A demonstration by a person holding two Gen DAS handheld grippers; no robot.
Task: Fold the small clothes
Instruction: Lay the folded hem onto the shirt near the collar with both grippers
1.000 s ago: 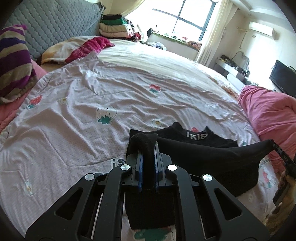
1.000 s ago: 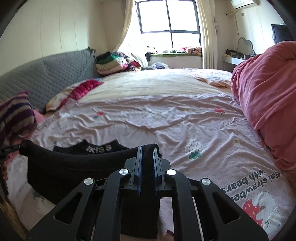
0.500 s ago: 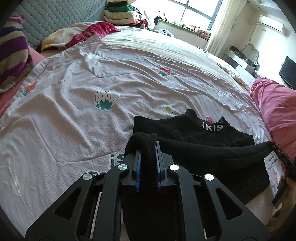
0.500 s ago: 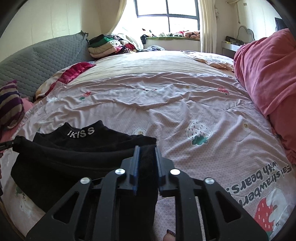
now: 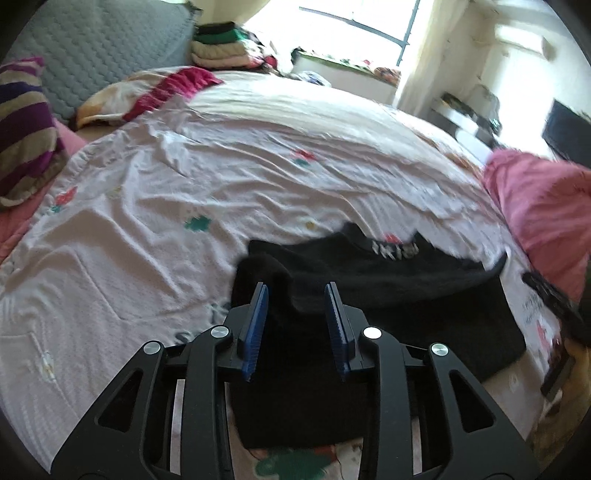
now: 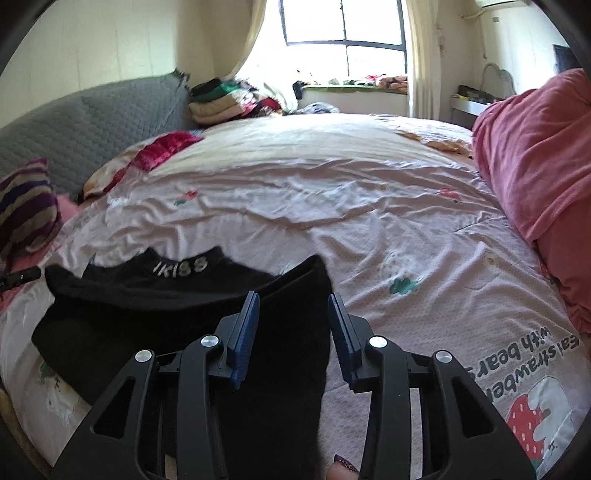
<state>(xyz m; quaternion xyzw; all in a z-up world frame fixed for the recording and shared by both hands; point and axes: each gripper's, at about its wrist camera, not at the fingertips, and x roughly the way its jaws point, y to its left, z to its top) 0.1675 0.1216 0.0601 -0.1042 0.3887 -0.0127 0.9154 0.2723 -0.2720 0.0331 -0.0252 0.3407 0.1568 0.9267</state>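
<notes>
Both views ride the tongs, angled down and forward, close over the bed (image 5: 155,206) near its front edge. Left wrist view faces across toward the window (image 5: 369,29), slightly rightward; right wrist view faces the same window (image 6: 343,22) head-on. Both share the black garment (image 5: 388,280) (image 6: 155,306), grey headboard (image 5: 92,48) (image 6: 92,122), pink blanket (image 5: 543,206) (image 6: 535,155).

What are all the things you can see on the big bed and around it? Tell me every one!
black garment: one, black with pale letters, front of bed, between both grippers' open jaws
quilt: one, pale pink with strawberries, covering bed
pink blanket: one, heaped at right
striped pillow: one, purple and tan, left
grey headboard: one, left
folded clothes pile: one, mixed colours, far corner
window: one, far wall
left gripper: black, blue pads, just opened
right gripper: same, just opened
</notes>
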